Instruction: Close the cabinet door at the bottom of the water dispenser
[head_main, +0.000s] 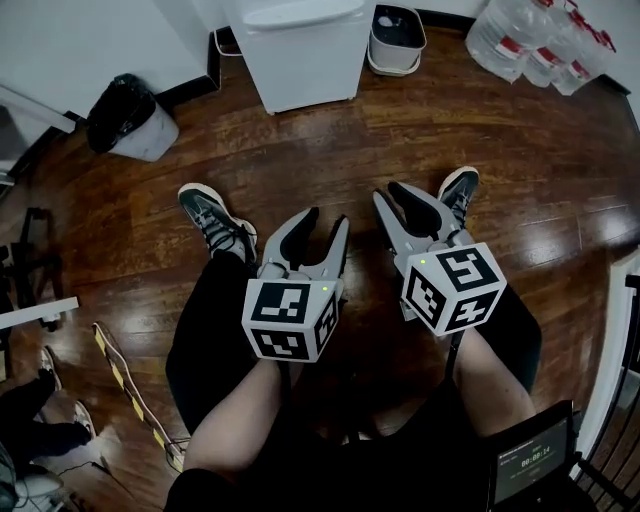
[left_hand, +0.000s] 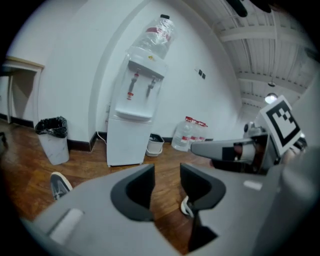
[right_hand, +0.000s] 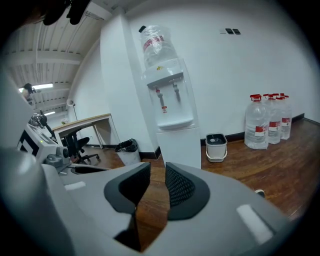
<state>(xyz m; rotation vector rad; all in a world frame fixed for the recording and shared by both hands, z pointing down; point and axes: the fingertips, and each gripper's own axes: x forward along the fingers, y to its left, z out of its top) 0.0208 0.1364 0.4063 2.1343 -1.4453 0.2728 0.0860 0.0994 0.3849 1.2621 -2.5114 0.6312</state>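
Observation:
The white water dispenser (head_main: 305, 50) stands against the far wall with a bottle on top (left_hand: 159, 35). Its bottom cabinet door (left_hand: 127, 142) (right_hand: 181, 145) looks flat and flush with the body in both gripper views. My left gripper (head_main: 327, 218) (left_hand: 166, 170) is held above the wooden floor, some way in front of the dispenser, open and empty. My right gripper (head_main: 388, 192) (right_hand: 157, 169) is beside it, pointing the same way. A narrow gap shows between its pads, and nothing is in it. Neither gripper touches the dispenser.
A bin with a black bag (head_main: 130, 118) stands left of the dispenser. A white bucket (head_main: 397, 40) and several large water bottles (head_main: 535, 40) stand to its right. A desk and an office chair (right_hand: 80, 142) are off to the left. The person's shoes (head_main: 212, 215) are on the floor below the grippers.

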